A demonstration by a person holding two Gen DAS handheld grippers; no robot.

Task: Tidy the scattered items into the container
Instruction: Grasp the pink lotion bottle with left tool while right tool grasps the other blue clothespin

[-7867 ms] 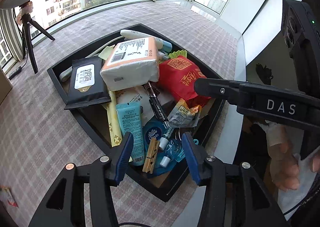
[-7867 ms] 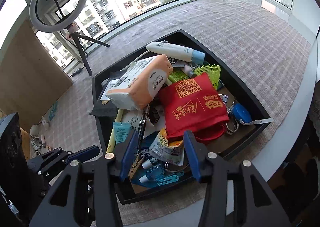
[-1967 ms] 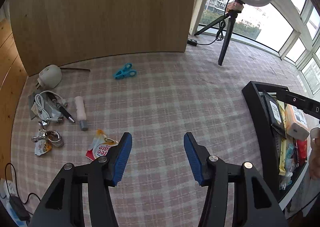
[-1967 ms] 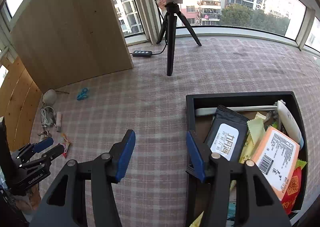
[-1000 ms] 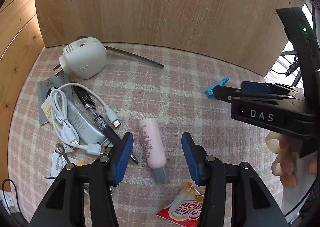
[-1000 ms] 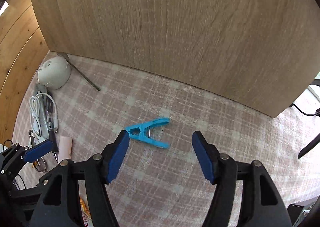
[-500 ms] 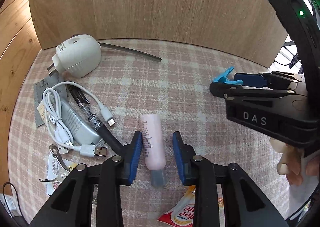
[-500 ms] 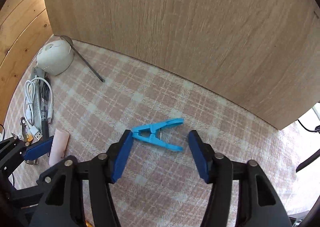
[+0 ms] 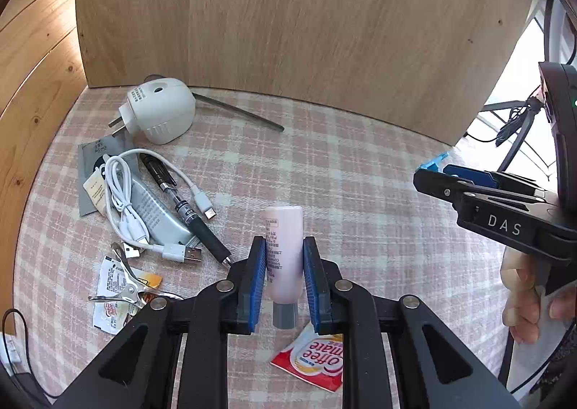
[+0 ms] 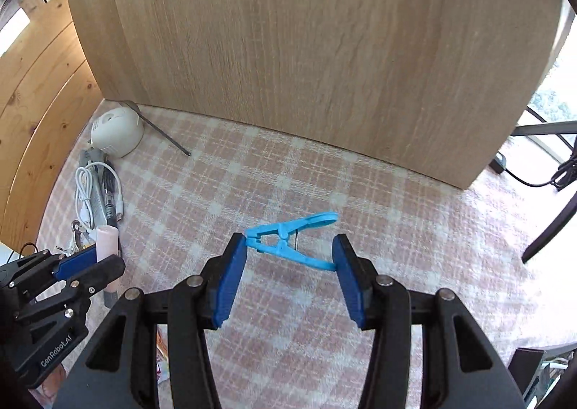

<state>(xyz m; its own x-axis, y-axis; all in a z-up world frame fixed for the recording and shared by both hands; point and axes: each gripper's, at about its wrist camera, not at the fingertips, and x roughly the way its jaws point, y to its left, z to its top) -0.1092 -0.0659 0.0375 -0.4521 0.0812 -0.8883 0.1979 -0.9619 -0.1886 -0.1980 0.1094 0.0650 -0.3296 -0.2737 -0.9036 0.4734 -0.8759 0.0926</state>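
The left gripper [image 9: 285,275] has just been closing, and its 2 blue pads now clamp the pink tube [image 9: 283,254] across its middle, grey cap toward the camera, so the tube can go up without tipping. The right gripper [image 10: 290,279] brackets the blue clip [image 10: 288,241] end to end; its jaws closed partway a moment ago, and the pads seem to touch both tips, though whether they press I cannot tell. Taking 1 item per hand probably saves a trip.

Just left of the tube lie a black pen [image 9: 185,210], a white USB cable [image 9: 126,203] and a white plug adapter [image 9: 158,113]; a coffee sachet [image 9: 313,355] sits under the left gripper's right finger. Nothing blocks either lift. The container is out of view, well apart from here.
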